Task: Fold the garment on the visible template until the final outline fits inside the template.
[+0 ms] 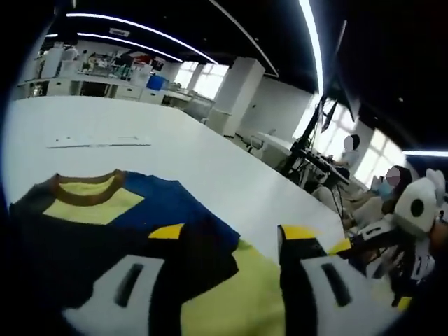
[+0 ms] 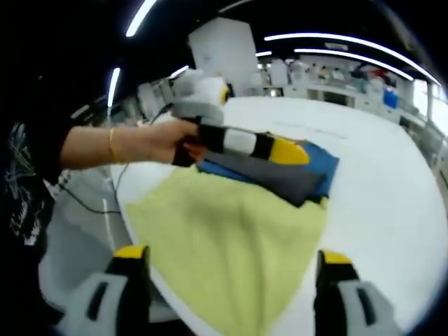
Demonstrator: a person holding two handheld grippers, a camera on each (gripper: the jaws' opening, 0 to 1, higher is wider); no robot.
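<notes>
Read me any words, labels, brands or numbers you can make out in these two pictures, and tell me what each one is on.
None can be read.
Black sleeve, right gripper view: a pale printed design, too blurred to tell whether it is lettering.
Flat strip on the white table, left gripper view: too small to read.
Shirt, yellow cloth and both pairs of jaws: no text seen.

Dark ceiling with long light strips [image 1: 140, 28], a white pillar [image 1: 234, 94], bright windows [image 1: 203, 80], cluttered benches [image 1: 91, 77] behind
</notes>
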